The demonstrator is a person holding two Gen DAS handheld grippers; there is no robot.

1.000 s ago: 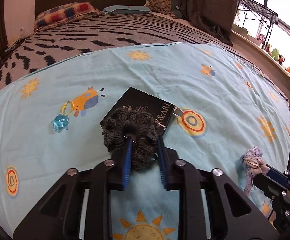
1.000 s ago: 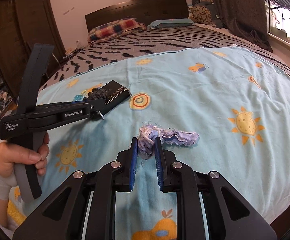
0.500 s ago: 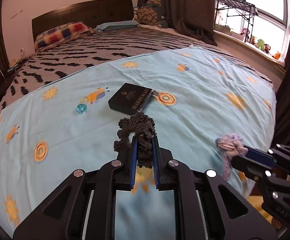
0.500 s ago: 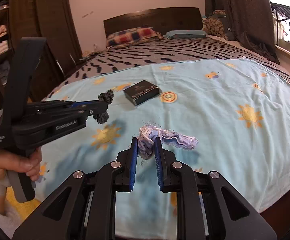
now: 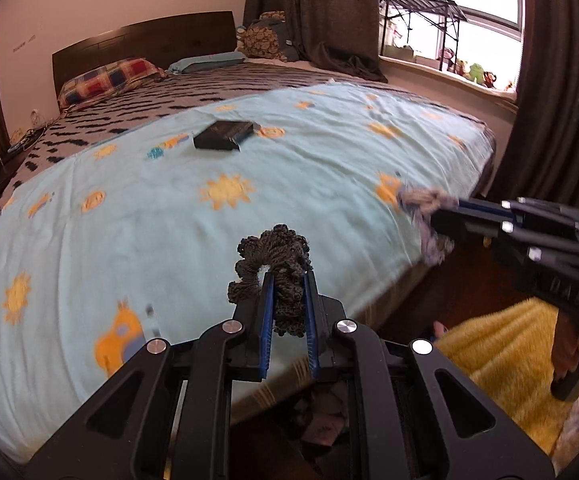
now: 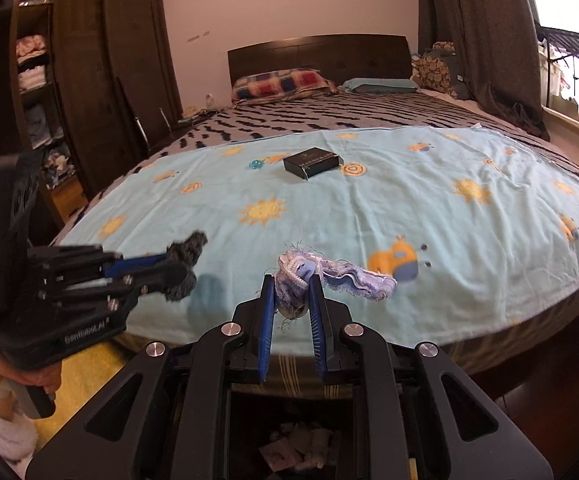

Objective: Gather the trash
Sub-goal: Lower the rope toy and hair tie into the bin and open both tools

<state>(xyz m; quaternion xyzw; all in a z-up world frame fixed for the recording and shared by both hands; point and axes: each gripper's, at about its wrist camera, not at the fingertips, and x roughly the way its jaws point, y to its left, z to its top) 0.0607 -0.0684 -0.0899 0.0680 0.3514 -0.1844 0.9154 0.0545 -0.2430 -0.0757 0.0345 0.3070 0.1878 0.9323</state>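
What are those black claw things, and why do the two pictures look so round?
A person holds one hand-held gripper in each hand, and each carries a wide, bendy-looking camera facing along its fingers. One picture is from the left hand-held gripper, squeezing a dark knitted scrunchie. The other is from the right hand-held gripper, squeezing a frayed purple band. Both are lifted near the bed's edge. On the blue sheet lie a black box and a small blue trinket.

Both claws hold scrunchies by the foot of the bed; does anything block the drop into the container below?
Nothing visible does. The dark scrunchie and lilac scrunchie hang clamped above the bin, visible between the claw arms.
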